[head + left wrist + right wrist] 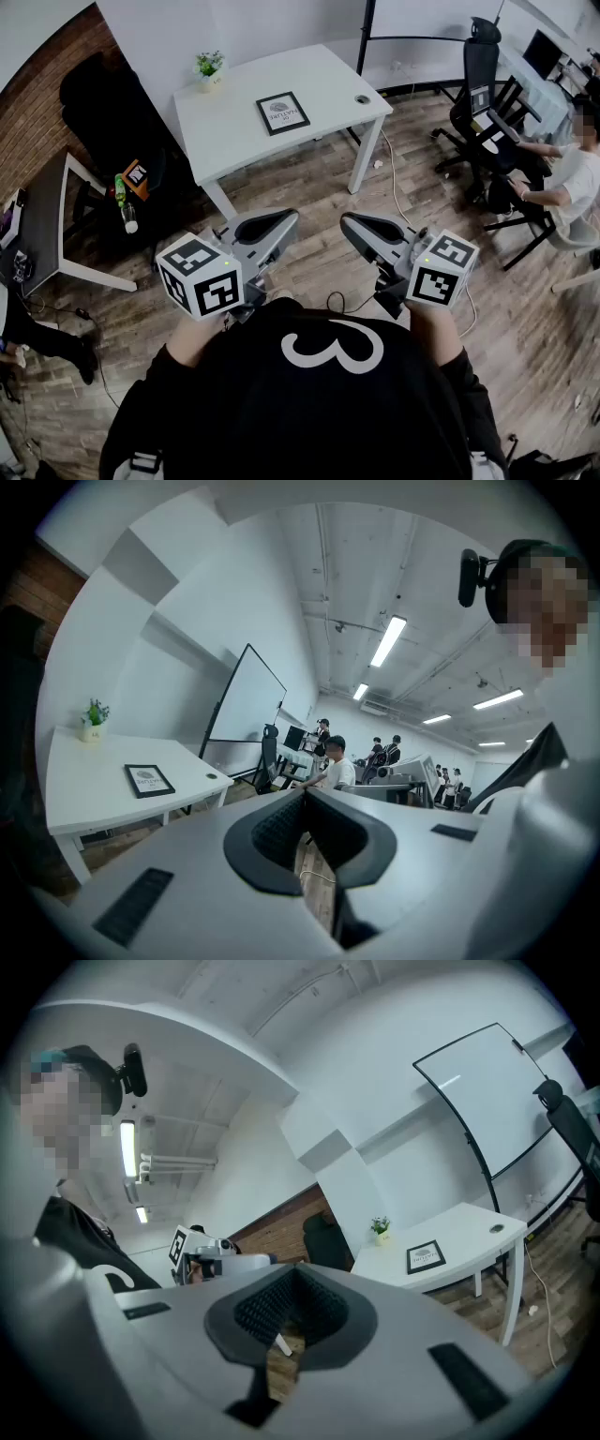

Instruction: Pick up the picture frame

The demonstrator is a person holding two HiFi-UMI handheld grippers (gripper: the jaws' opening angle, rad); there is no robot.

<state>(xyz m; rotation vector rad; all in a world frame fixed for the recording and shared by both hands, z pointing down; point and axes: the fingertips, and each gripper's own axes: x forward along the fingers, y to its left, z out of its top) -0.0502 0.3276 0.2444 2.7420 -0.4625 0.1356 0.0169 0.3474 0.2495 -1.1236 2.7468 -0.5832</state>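
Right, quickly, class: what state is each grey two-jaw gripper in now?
Left grey gripper: shut, holding nothing.
Right grey gripper: shut, holding nothing.

One picture frame [283,112], one plant [209,66], one bottle [128,217].

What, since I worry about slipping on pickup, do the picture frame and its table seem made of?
Picture frame: thin black border, matte-looking, likely painted wood or plastic; the pale print inside may sit under glass, though no glare shows. Table: smooth white top with white legs, probably laminated board on painted metal; uniform colour, no grain.
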